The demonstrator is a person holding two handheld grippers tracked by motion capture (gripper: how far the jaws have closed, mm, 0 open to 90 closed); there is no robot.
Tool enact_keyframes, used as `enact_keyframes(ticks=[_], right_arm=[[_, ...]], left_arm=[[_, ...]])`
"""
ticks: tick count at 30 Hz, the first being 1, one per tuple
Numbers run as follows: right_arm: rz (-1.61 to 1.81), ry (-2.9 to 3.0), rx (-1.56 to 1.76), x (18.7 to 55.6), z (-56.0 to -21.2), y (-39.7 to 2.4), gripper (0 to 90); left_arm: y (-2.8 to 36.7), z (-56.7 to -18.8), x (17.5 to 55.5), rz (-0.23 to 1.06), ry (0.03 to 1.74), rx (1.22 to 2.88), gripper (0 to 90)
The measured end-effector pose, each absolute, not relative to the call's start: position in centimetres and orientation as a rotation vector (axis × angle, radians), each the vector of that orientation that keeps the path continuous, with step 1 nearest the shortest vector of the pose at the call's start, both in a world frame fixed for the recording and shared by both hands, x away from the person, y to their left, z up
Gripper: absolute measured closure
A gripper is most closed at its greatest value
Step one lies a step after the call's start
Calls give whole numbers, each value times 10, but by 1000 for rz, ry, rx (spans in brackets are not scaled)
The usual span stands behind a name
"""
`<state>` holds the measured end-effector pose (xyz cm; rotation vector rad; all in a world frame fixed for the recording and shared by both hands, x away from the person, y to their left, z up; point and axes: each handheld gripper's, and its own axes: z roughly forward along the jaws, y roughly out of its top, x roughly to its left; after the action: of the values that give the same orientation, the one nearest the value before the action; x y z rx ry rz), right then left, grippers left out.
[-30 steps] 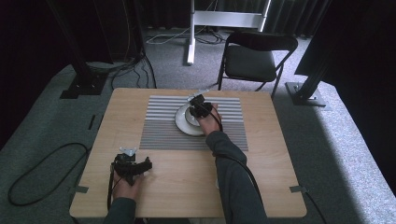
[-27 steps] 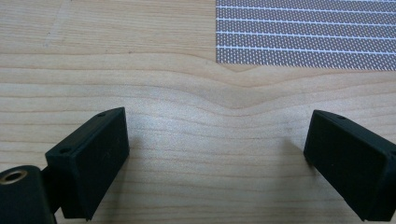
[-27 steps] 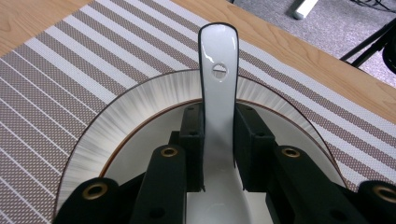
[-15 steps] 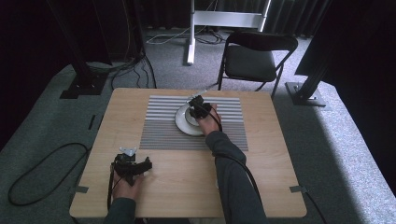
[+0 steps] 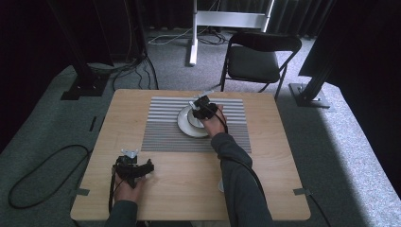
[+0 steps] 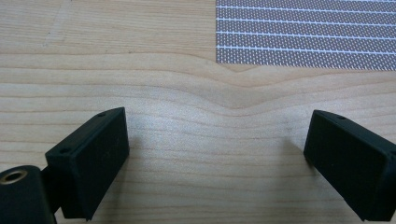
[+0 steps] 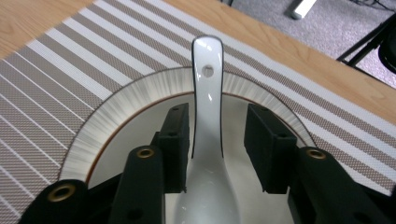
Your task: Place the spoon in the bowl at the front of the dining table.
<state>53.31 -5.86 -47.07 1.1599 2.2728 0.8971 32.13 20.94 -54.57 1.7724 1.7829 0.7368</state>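
Right hand-held gripper (image 7: 212, 154) straddles one white spoon (image 7: 208, 140) lying in one plate (image 7: 107, 126) on the striped mat (image 5: 163, 130), jaws near its handle, not clearly clamped. Glazed ceramic looks stiff, slippery and brittle; grip mid-handle. Left hand-held gripper (image 6: 219, 154) hangs spread over bare counter (image 6: 93, 70).

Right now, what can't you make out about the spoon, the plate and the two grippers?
- Spoon bowl: right gripper view, cut off by the bottom edge.
- Plate far side: high view, hidden under the right gripper.
- Whether that gripper's fingers pinch the spoon: unclear.
- Left gripper: high view, too small for detail.
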Motion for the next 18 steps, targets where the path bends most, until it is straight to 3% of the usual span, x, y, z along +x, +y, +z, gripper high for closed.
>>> enact_keyframes(ticks=[18], right_arm=[[1096, 2206, 1188, 517, -442, -89, 547]], left_arm=[[209, -546, 321, 735, 1785, 1768, 70]])
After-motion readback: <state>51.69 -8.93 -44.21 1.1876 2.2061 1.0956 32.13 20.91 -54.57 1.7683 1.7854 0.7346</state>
